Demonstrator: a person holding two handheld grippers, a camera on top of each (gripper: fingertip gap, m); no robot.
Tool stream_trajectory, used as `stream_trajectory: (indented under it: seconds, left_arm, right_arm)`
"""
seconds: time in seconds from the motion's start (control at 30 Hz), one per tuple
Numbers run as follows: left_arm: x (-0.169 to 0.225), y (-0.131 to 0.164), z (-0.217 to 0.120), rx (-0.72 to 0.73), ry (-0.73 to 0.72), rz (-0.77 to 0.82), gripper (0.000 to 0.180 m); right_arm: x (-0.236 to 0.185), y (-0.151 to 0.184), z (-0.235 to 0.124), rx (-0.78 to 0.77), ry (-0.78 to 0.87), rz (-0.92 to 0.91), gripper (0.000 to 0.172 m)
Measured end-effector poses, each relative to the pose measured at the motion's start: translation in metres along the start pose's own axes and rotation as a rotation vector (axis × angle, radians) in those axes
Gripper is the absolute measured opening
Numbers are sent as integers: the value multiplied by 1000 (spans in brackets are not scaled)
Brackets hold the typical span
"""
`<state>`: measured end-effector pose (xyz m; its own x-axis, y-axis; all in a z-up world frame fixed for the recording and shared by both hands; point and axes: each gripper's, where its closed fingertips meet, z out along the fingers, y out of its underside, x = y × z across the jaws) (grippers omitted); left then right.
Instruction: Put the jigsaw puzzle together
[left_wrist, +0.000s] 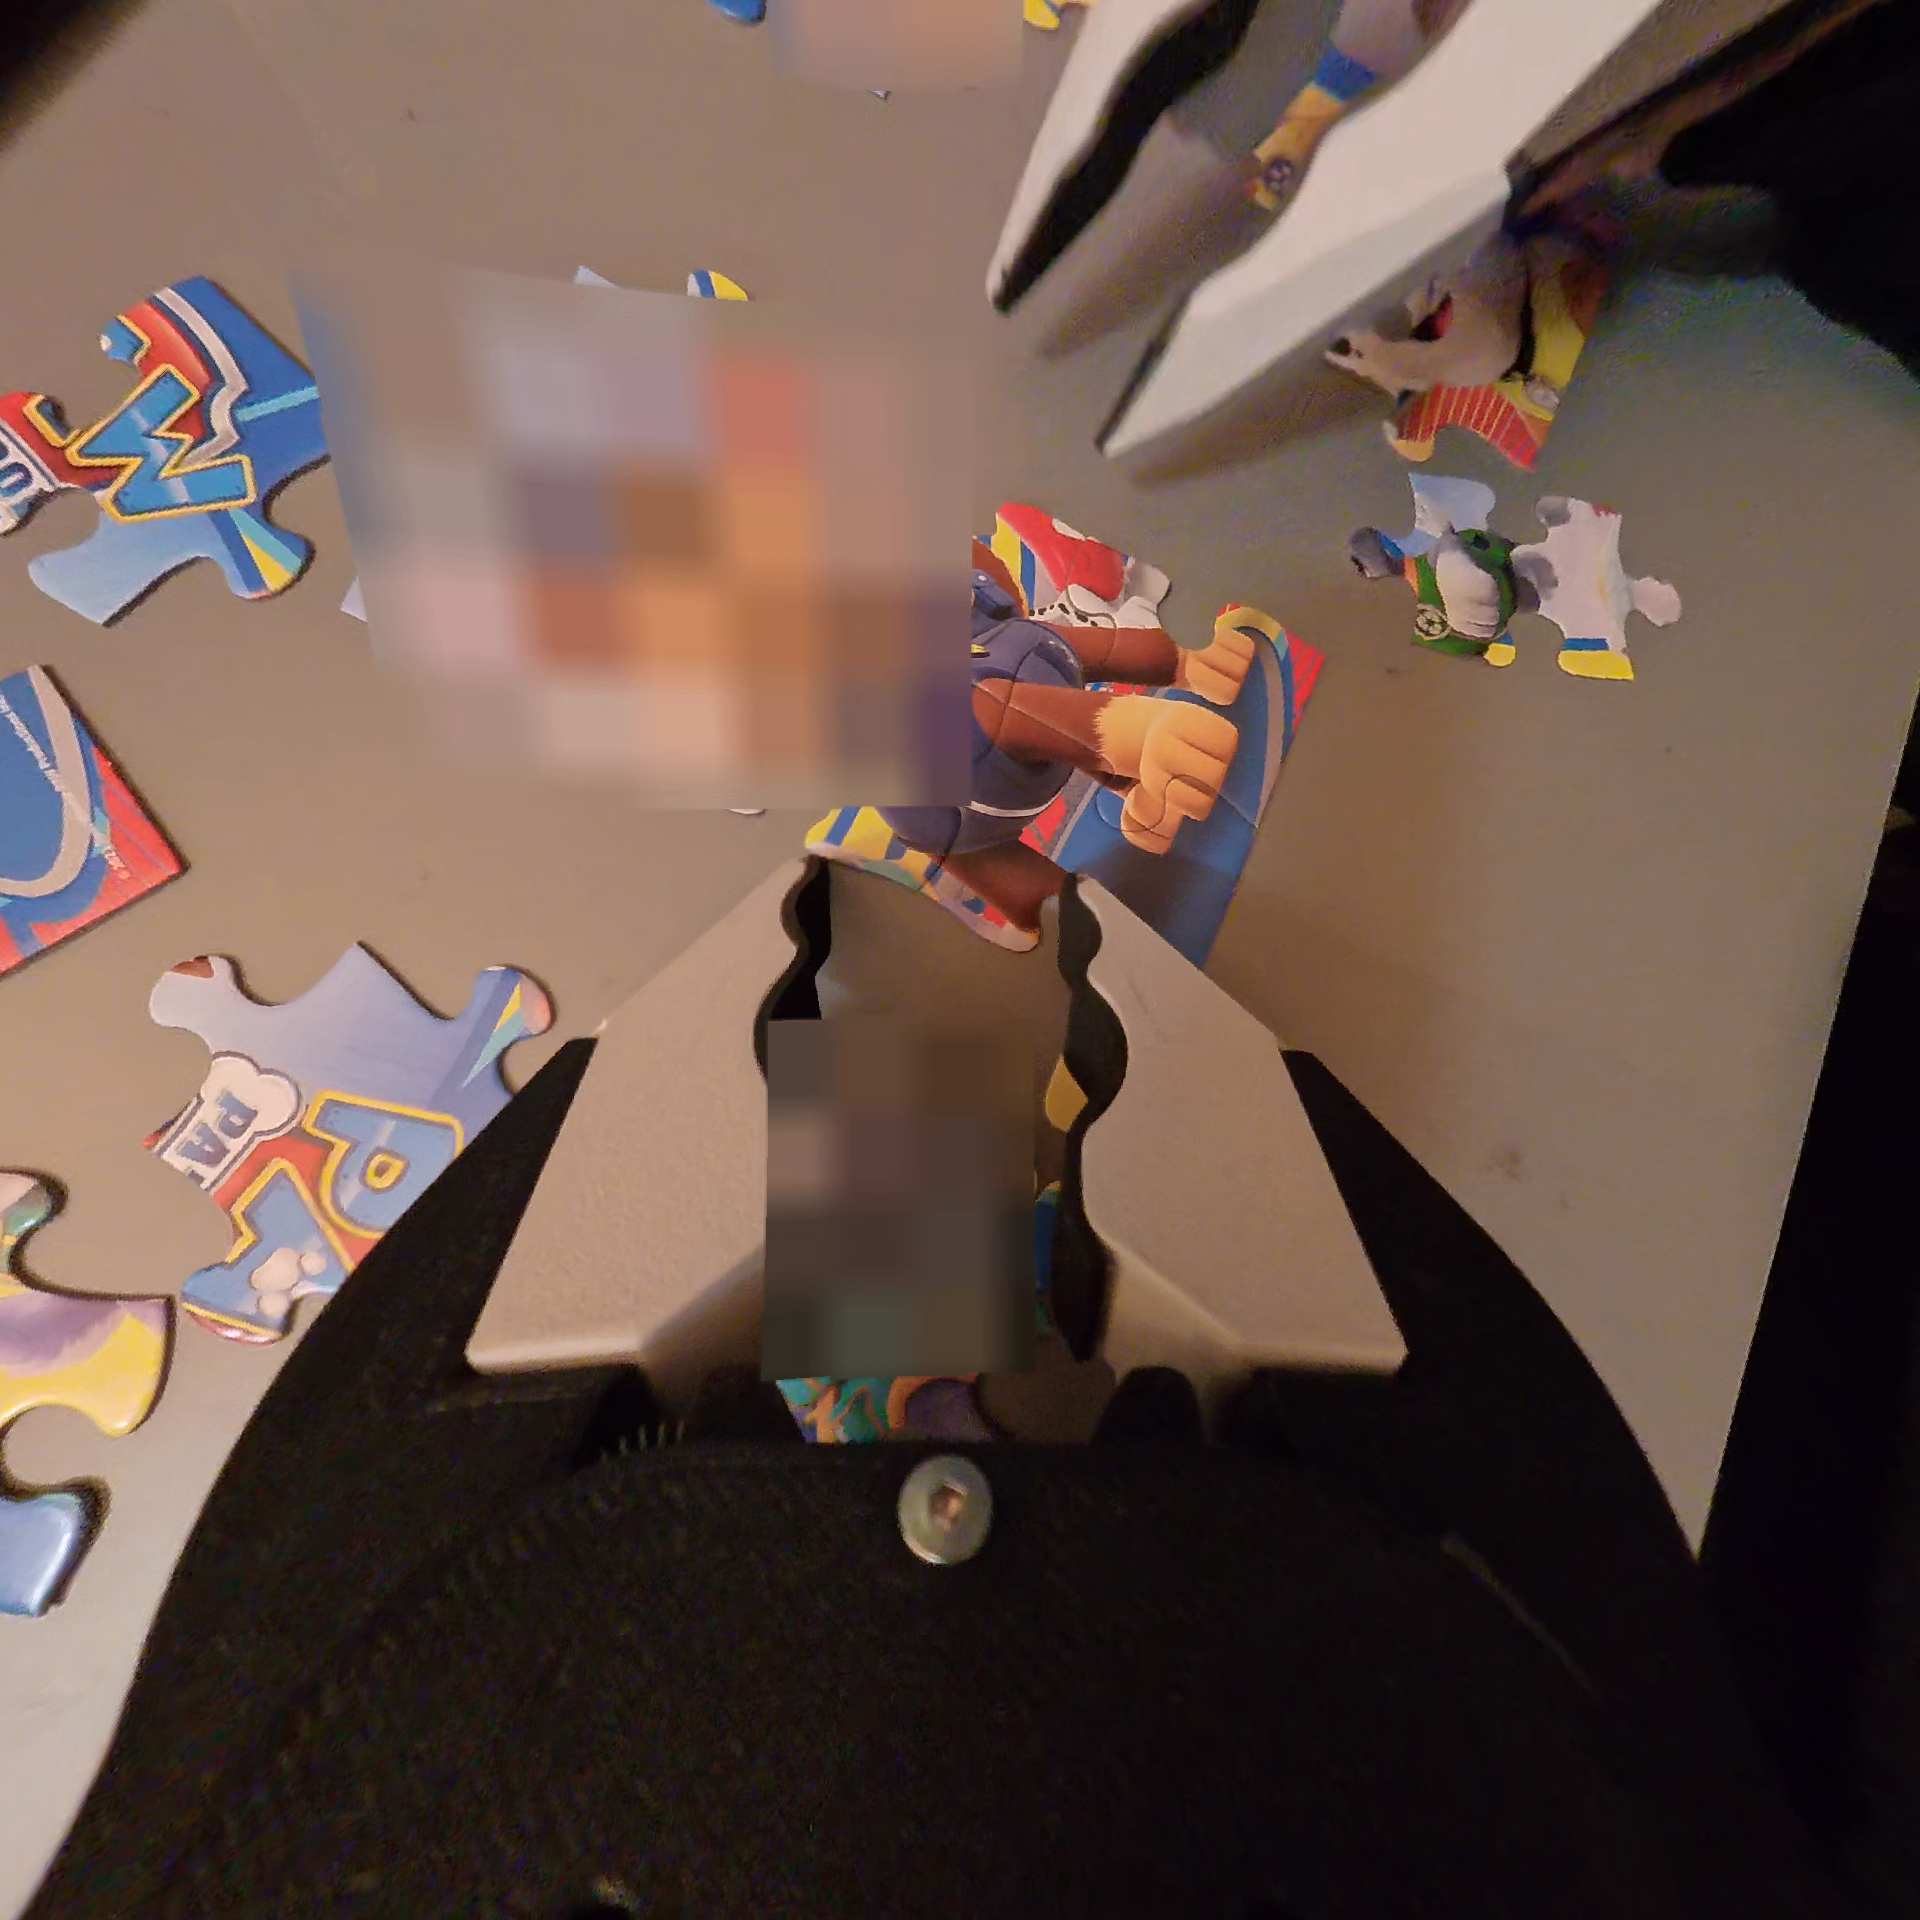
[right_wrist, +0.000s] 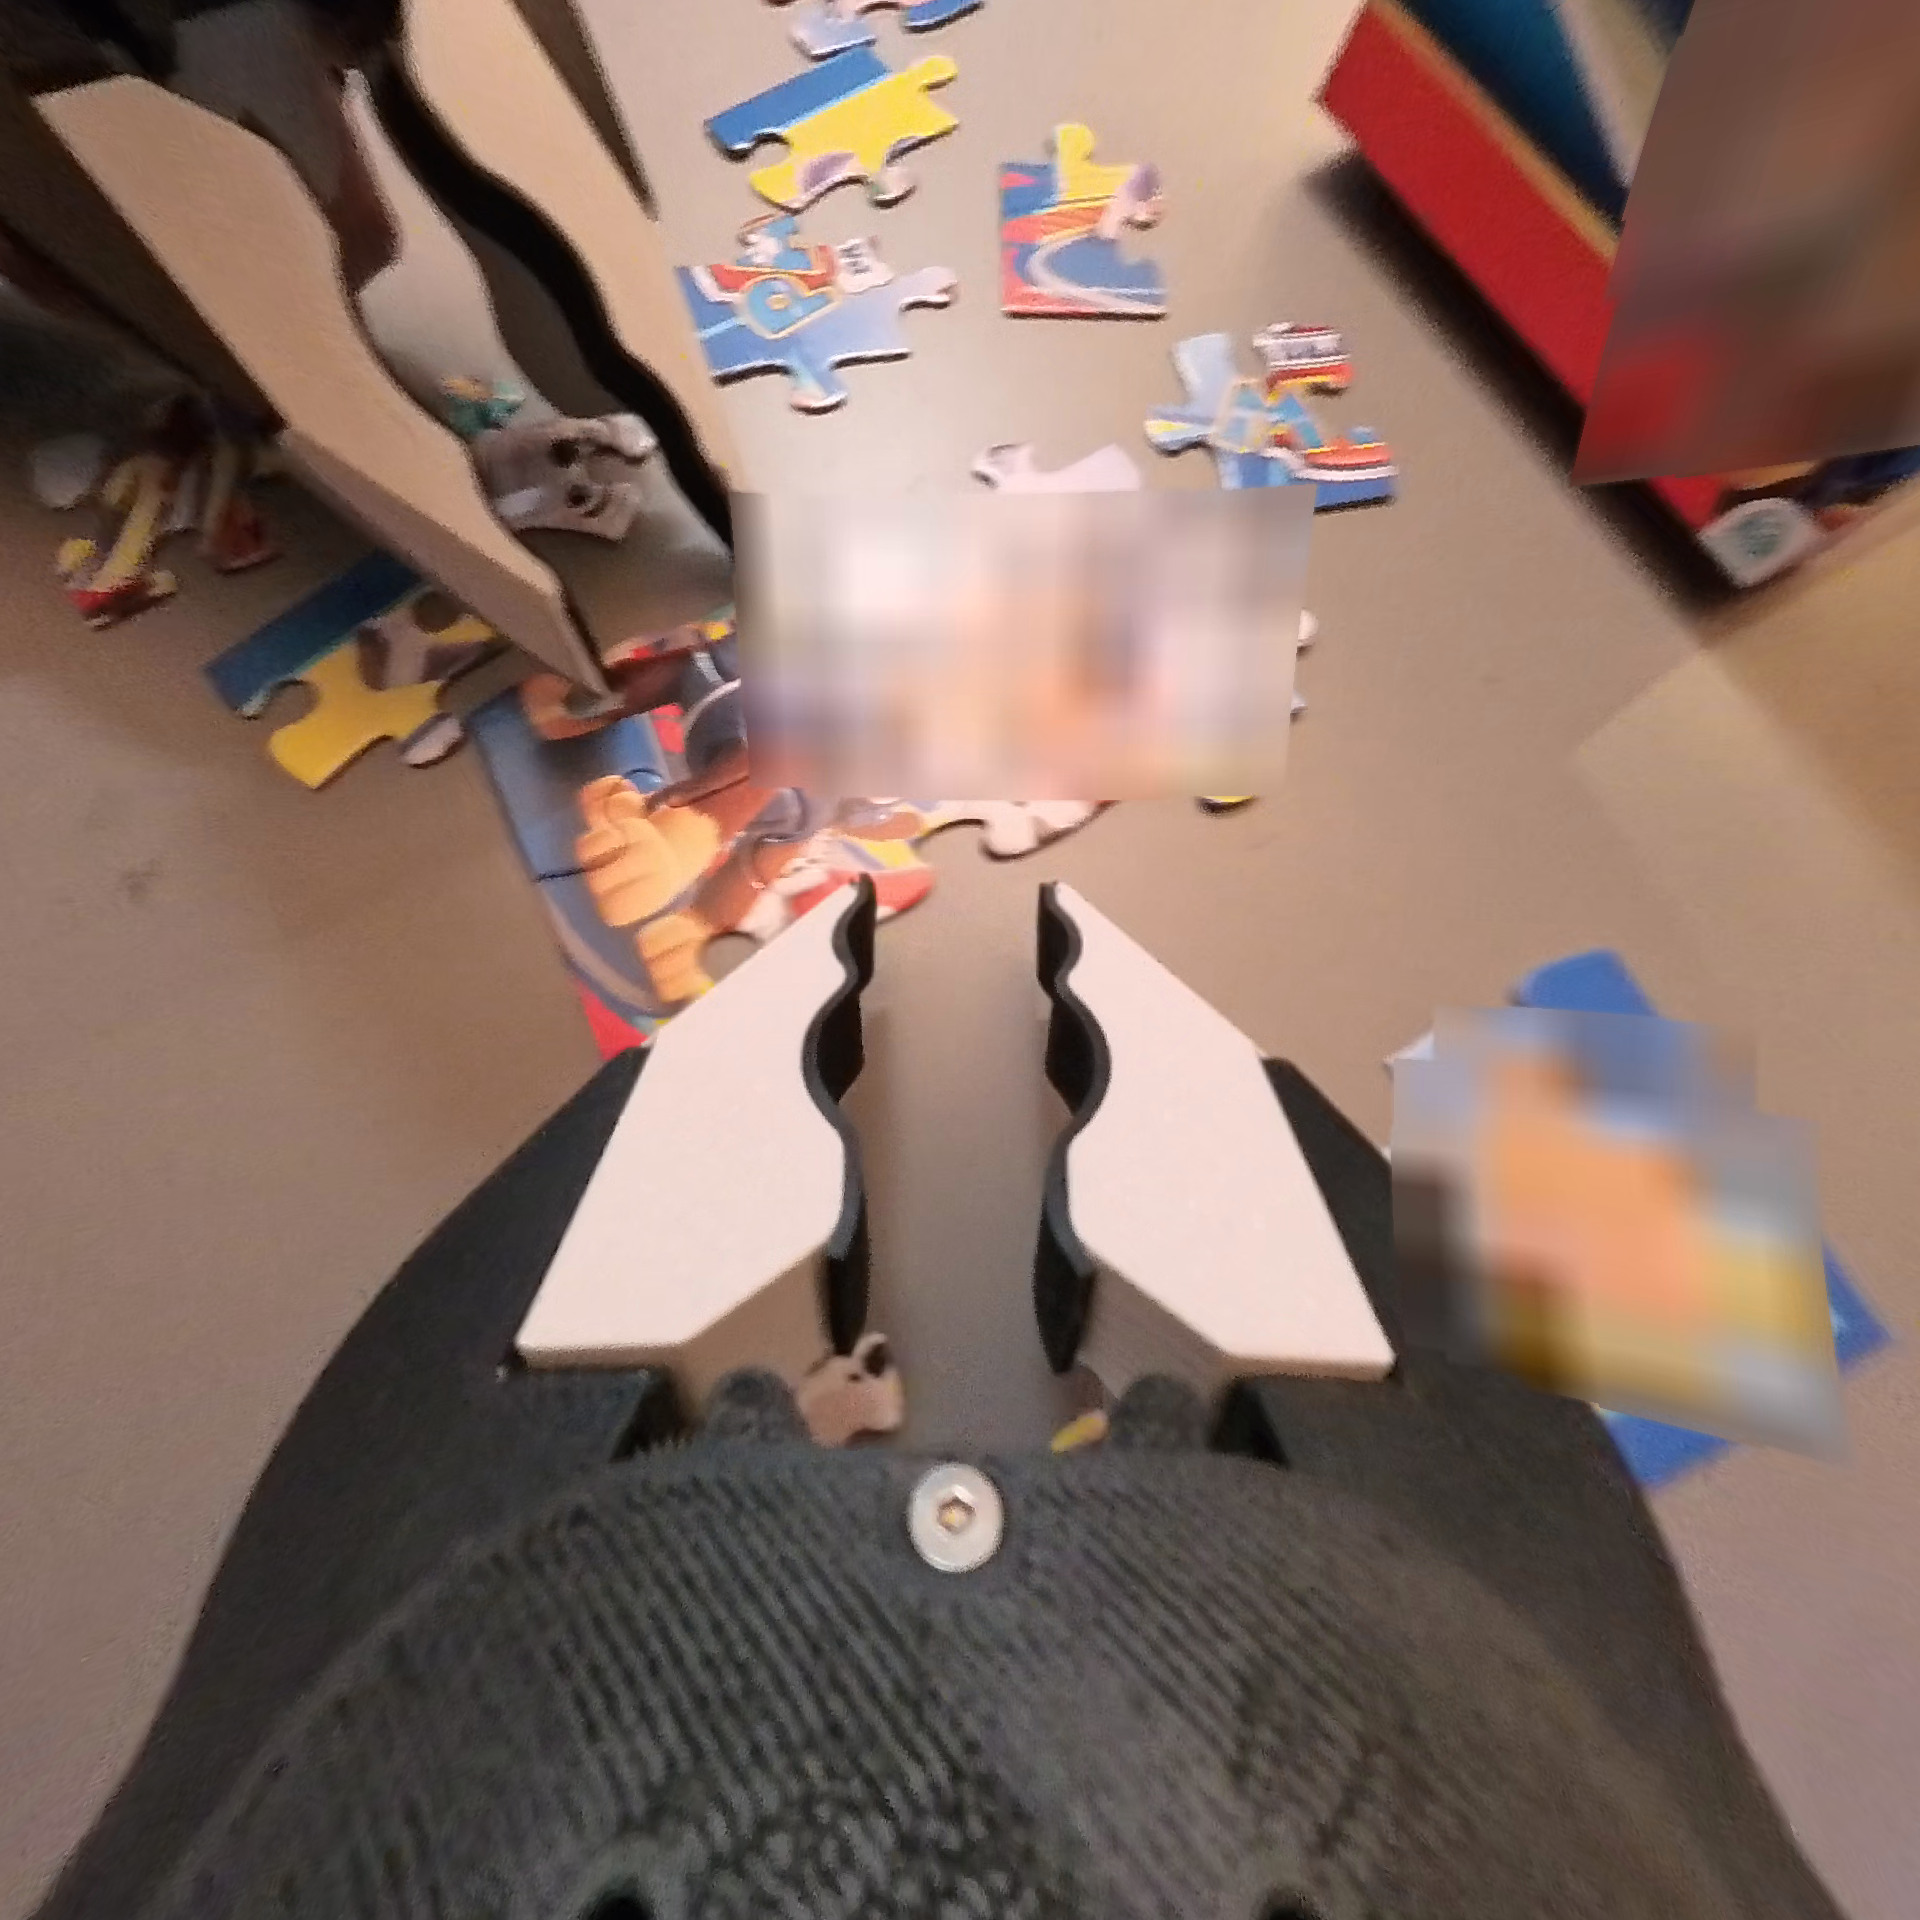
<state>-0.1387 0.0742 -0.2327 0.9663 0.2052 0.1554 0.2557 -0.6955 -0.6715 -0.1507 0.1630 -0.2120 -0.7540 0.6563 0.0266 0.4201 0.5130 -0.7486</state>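
A cluster of joined puzzle pieces (left_wrist: 1143, 727) with a cartoon picture lies flat on the grey table (left_wrist: 1455, 935). My left gripper (left_wrist: 945, 883) is open. Its fingertips stand at the near edge of the cluster, one on each side of a protruding tab, and the pads do not press on it. In the right wrist view the left gripper (right_wrist: 655, 613) reaches down, with one fingertip on the cluster (right_wrist: 623, 852). My right gripper (right_wrist: 954, 894) is open and empty over bare table just right of the cluster. It also shows in the left wrist view (left_wrist: 1060, 369), open.
Loose puzzle pieces lie around: several at the left (left_wrist: 177, 447) (left_wrist: 332, 1122) and two at the right (left_wrist: 1517, 582) (left_wrist: 1475, 353). More pieces lie farther off (right_wrist: 831, 114) (right_wrist: 1081, 239). A red and blue box (right_wrist: 1475, 177) stands at the back right. The table edge (left_wrist: 1808, 1039) runs along the right. Across from one pair of fingers to the other is roughly 10 centimetres.
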Motion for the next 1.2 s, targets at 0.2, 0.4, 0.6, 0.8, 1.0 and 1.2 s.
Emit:
stream_trajectory:
  seconds: [0.2, 0.4, 0.6, 0.8, 1.0, 1.2]
  left_arm:
    - [-9, -10, -9, 61, -18, -34, 42]
    - [-36, -25, -27, 210, -109, 25, 43]
    - [-56, -35, -53, 366, -217, 77, 36]
    - [-58, -33, -56, 405, -185, 19, 36]
    - [-57, -35, -61, 444, -194, 6, 36]
    - [-49, -46, -82, 575, -164, -8, 43]
  right_arm:
    - [41, -32, -18, 140, 158, 1, 29]
    - [52, -43, -33, 320, 186, 27, 26]
    - [51, -50, -42, 423, 167, 101, 30]
    - [56, -52, -56, 475, 263, 61, 29]
    - [49, -56, -79, 634, 262, 197, 28]
    - [34, -52, -98, 788, 244, 308, 24]
